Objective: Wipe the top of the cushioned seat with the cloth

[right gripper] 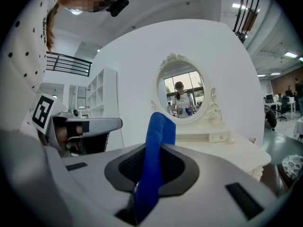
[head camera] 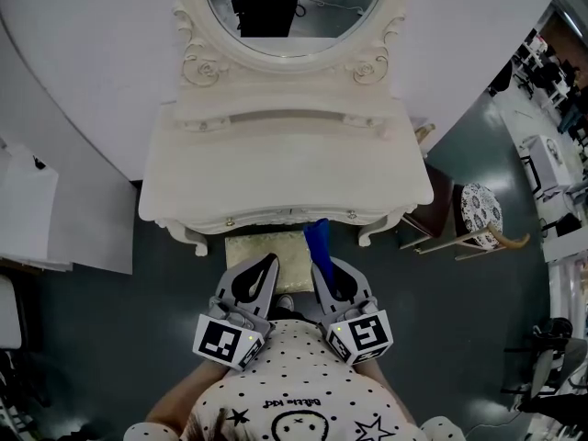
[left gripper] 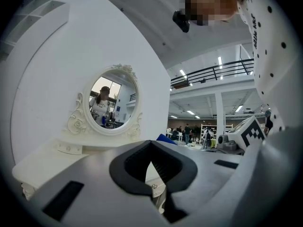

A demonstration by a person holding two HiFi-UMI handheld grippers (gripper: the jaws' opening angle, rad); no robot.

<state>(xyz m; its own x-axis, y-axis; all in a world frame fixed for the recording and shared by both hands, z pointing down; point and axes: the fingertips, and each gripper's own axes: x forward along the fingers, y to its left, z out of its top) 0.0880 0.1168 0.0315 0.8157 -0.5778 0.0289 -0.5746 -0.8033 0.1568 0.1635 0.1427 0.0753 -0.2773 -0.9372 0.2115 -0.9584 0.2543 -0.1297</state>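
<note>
The cushioned seat [head camera: 260,249], pale gold, is tucked under the front of a white dressing table [head camera: 285,168]; only its near part shows in the head view. Both grippers are held close to the person's chest, above the seat's near edge. My right gripper [head camera: 318,266] [right gripper: 154,150] is shut on a blue cloth [head camera: 318,238] [right gripper: 158,141], which stands up out of its jaws in a narrow strip. My left gripper [head camera: 271,261] [left gripper: 152,144] is beside it on the left, shut and holding nothing. A corner of the cloth [left gripper: 166,139] shows past the left jaws.
An oval mirror [head camera: 294,7] in a carved frame stands on the dressing table, against a curved white wall. A round patterned stool [head camera: 480,214] sits at the right on the dark floor. White panels [head camera: 55,219] lean at the left.
</note>
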